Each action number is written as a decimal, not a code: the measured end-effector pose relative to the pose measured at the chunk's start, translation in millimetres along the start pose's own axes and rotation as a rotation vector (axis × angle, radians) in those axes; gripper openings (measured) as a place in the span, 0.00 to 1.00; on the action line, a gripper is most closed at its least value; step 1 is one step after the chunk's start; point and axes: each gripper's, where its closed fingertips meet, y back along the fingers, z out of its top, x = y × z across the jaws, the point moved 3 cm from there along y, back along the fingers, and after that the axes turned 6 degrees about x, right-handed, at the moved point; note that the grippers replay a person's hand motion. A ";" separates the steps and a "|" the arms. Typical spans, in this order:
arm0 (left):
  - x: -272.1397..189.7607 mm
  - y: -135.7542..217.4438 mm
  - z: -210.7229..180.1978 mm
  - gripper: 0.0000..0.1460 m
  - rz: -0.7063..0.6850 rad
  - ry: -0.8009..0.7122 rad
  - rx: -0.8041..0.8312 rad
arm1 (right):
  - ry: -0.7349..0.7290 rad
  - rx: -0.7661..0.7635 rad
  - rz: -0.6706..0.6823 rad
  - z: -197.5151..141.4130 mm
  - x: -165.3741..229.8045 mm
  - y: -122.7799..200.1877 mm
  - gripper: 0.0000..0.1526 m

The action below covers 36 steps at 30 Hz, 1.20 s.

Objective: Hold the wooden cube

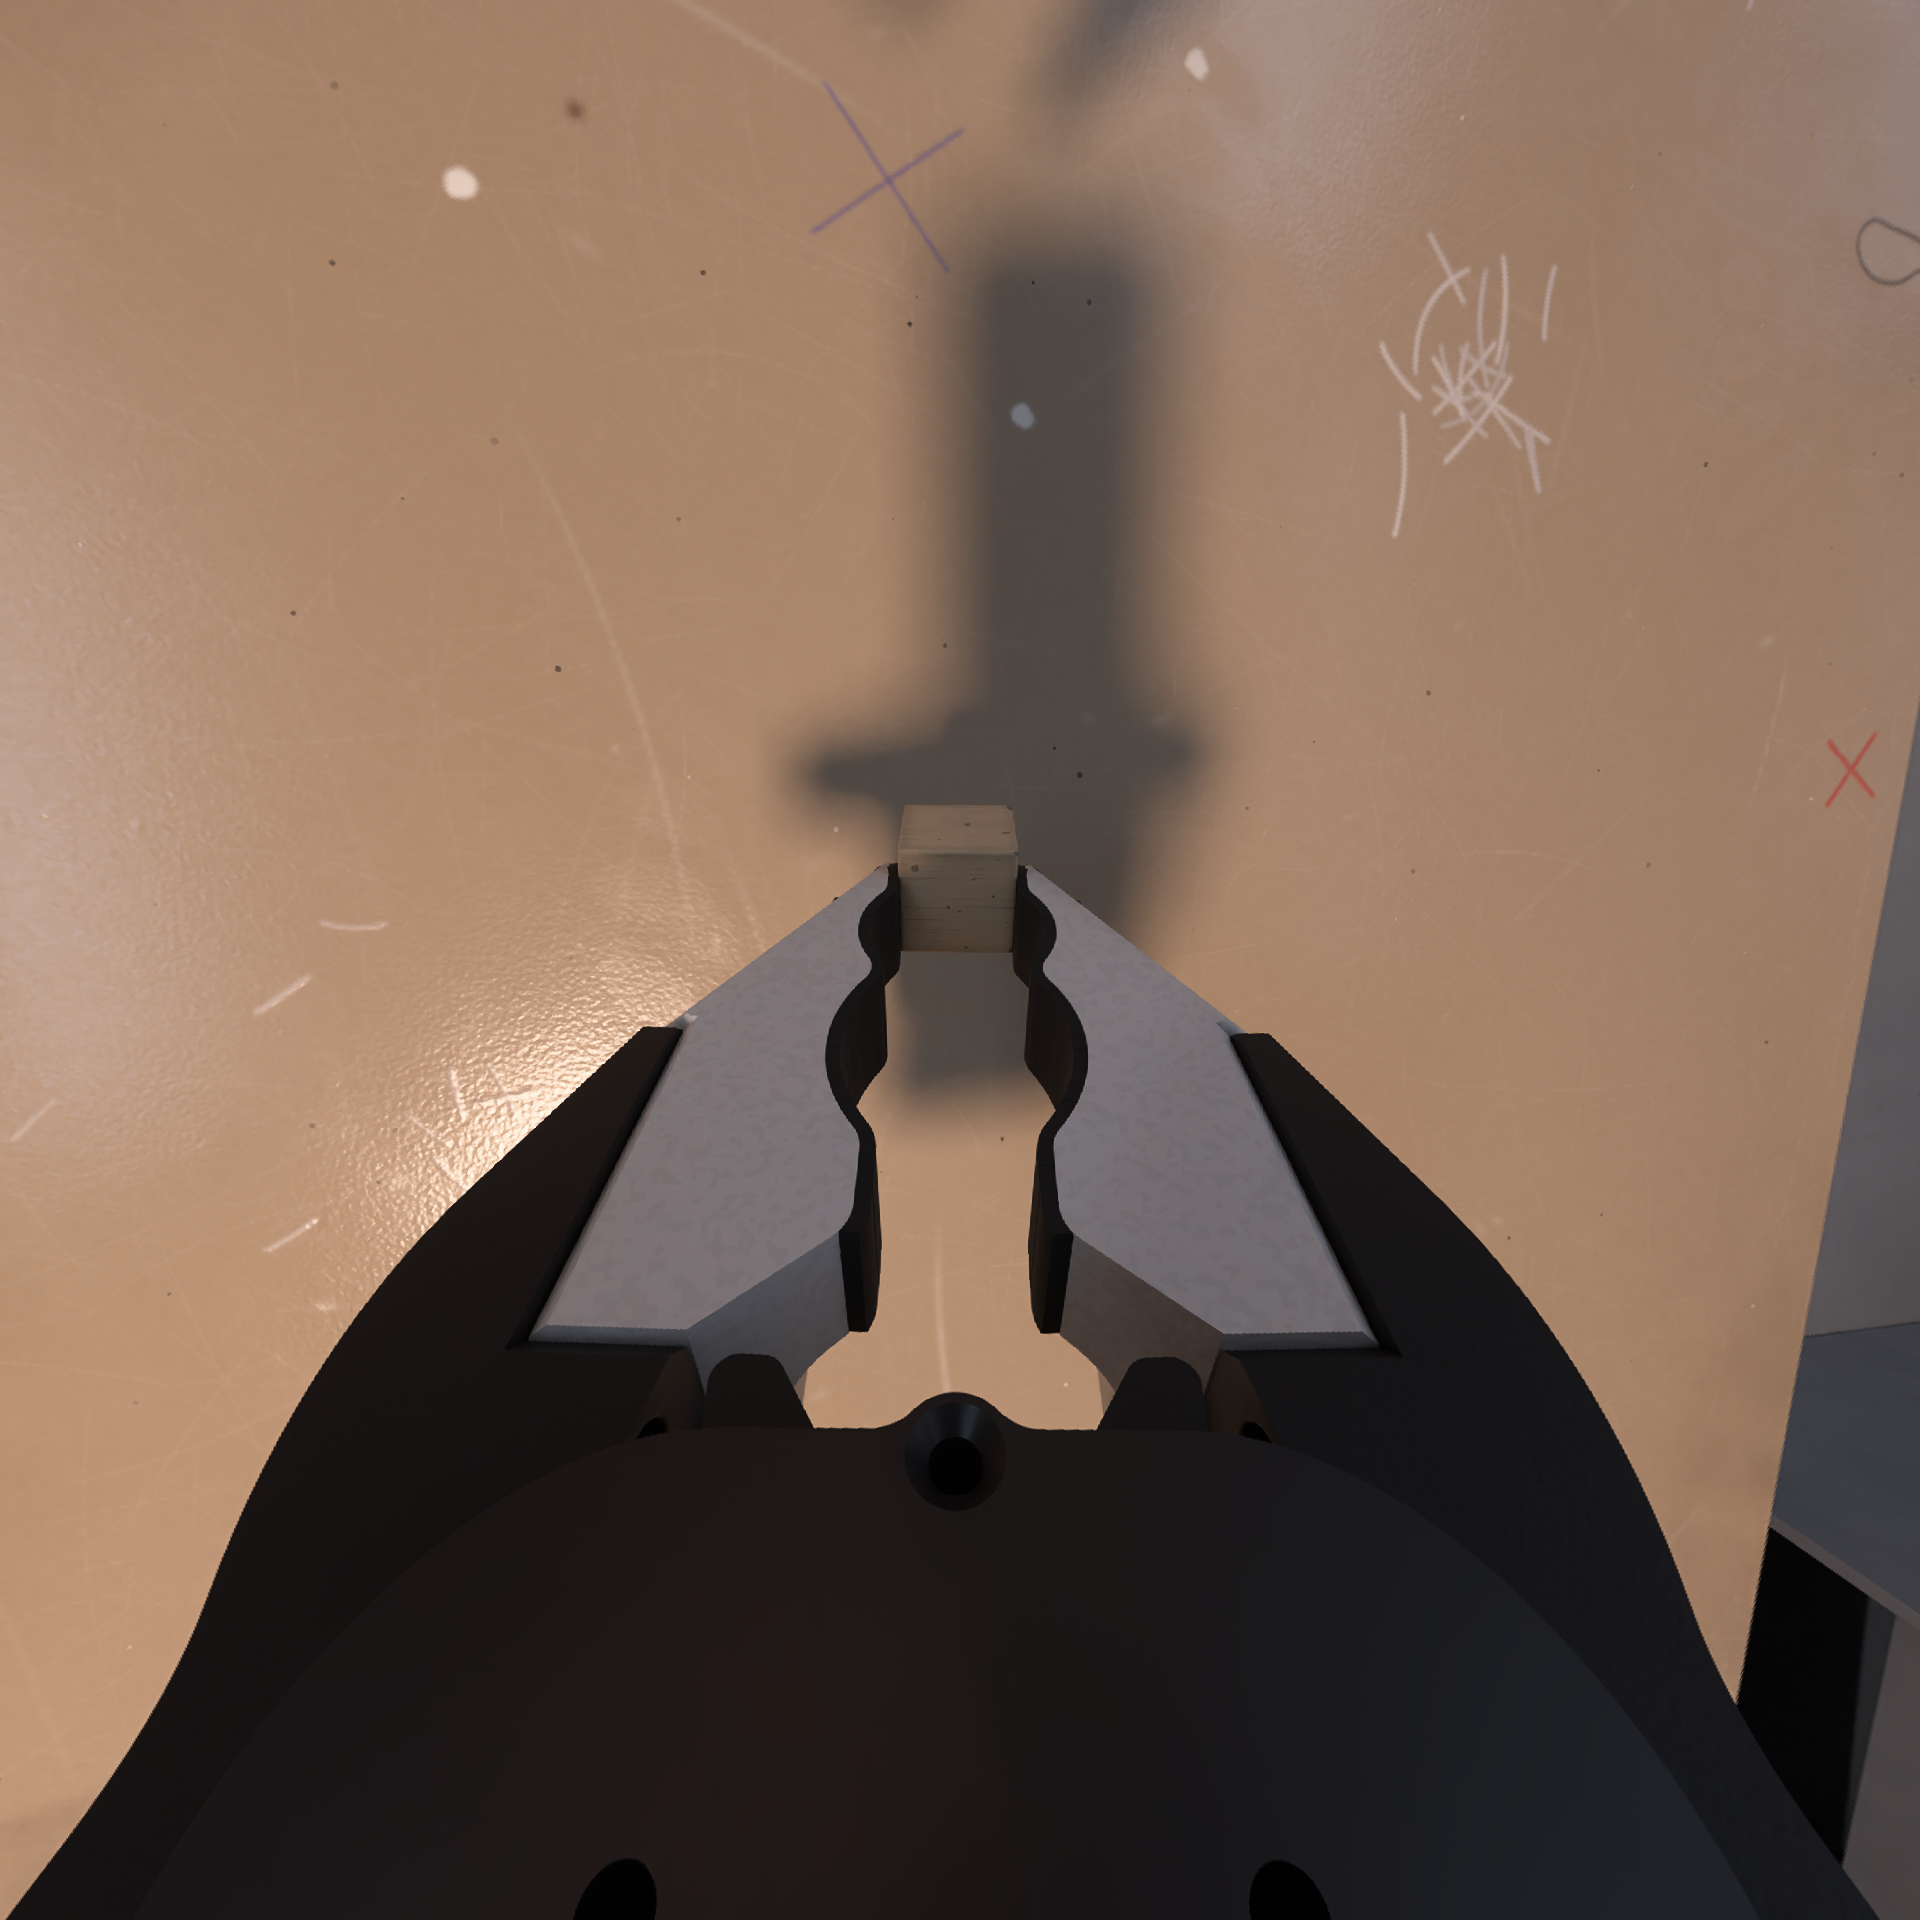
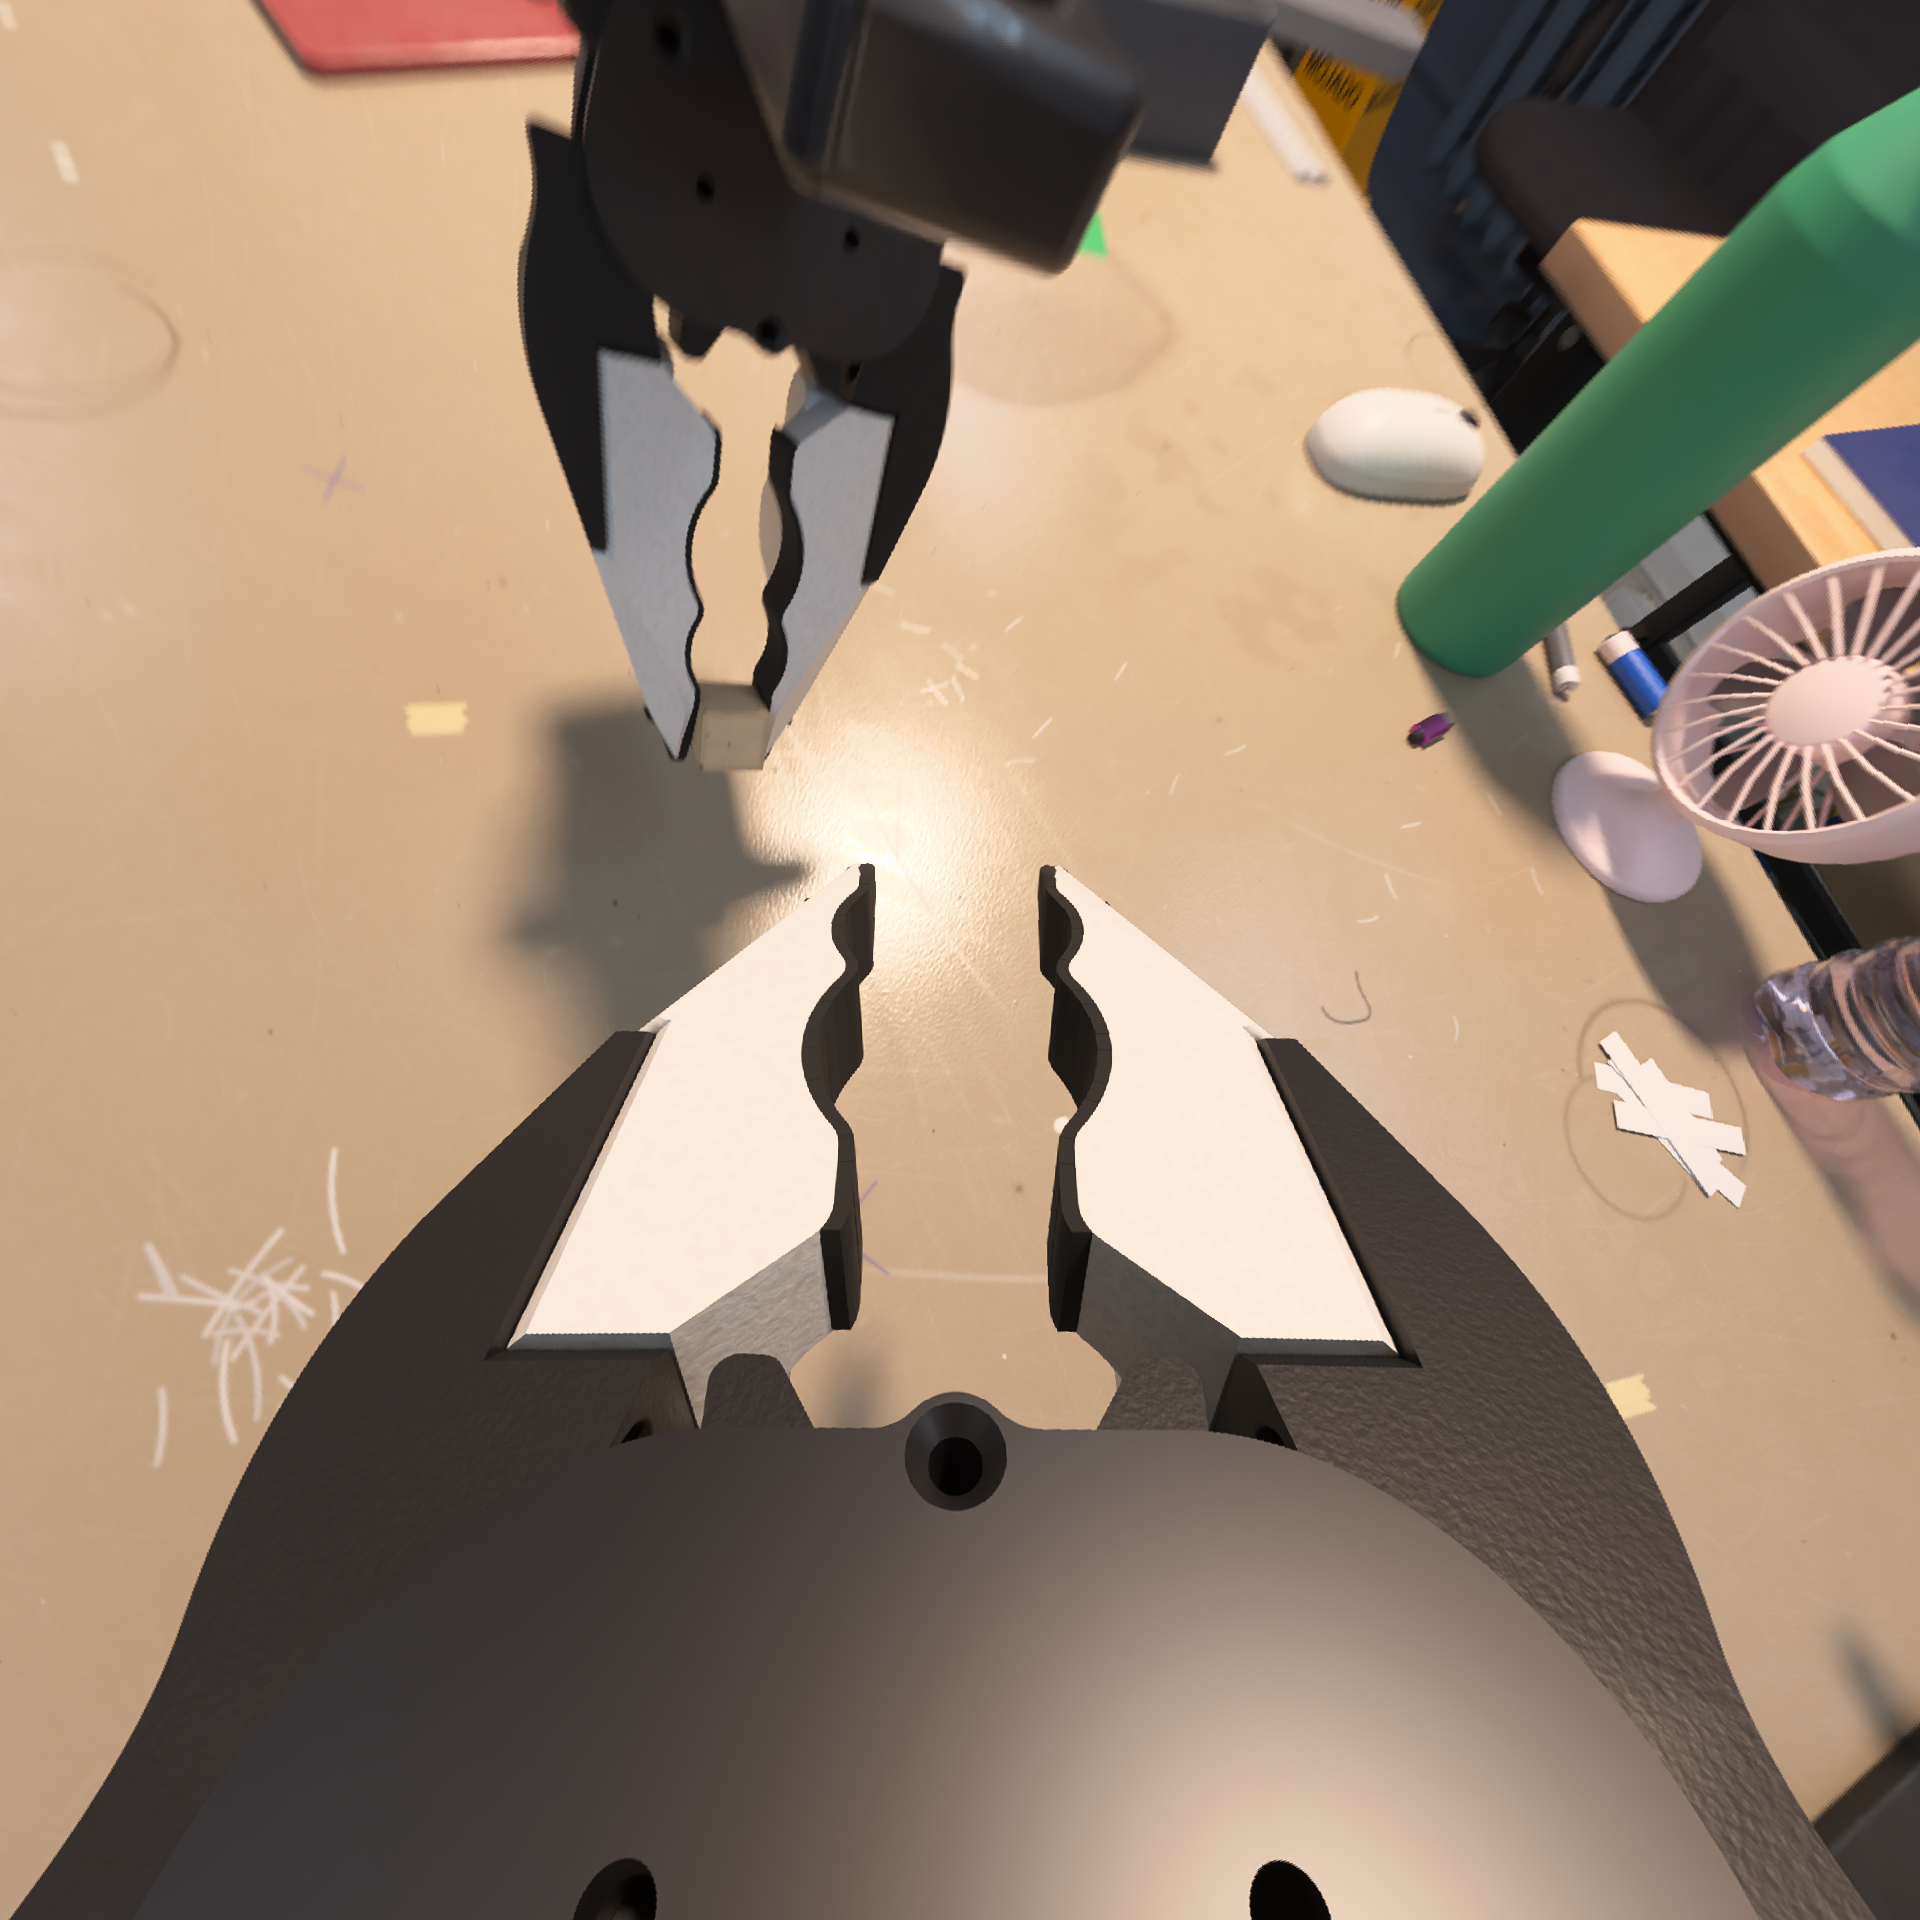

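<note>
A small pale wooden cube (image 1: 956, 878) sits pinched between the tips of my left gripper (image 1: 956, 883), held above the tan table; its shadow falls on the table below. In the right wrist view the left gripper (image 2: 727, 732) hangs tips-down, shut on the cube (image 2: 736, 736). My right gripper (image 2: 956, 883) is open and empty, a short way in front of and below the cube, not touching it.
On the tan table (image 2: 312, 831) to the right: a green cylinder (image 2: 1621, 436), a white mouse (image 2: 1397, 445), a pink desk fan (image 2: 1808, 707), a clear bottle (image 2: 1839, 1029), white tape scraps (image 2: 1668, 1117). A red mat (image 2: 416, 36) lies at the far left. The table's right edge (image 1: 1860, 1039) is near.
</note>
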 end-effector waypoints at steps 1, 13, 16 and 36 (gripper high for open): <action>0.2 0.0 0.0 0.14 0.000 0.001 0.001 | -0.022 -0.031 -0.005 1.6 -2.6 4.8 0.20; 3.7 2.5 -0.1 0.14 0.016 0.040 -0.013 | -0.639 -0.552 -0.169 -0.9 -6.8 26.0 0.36; 3.8 -1.0 0.1 0.14 0.013 0.044 -0.004 | -1.130 -0.863 -0.295 -31.3 13.0 33.2 0.38; 4.3 9.1 28.7 0.14 0.070 0.088 -0.046 | -1.758 -0.971 -0.024 -23.0 67.5 -34.1 0.46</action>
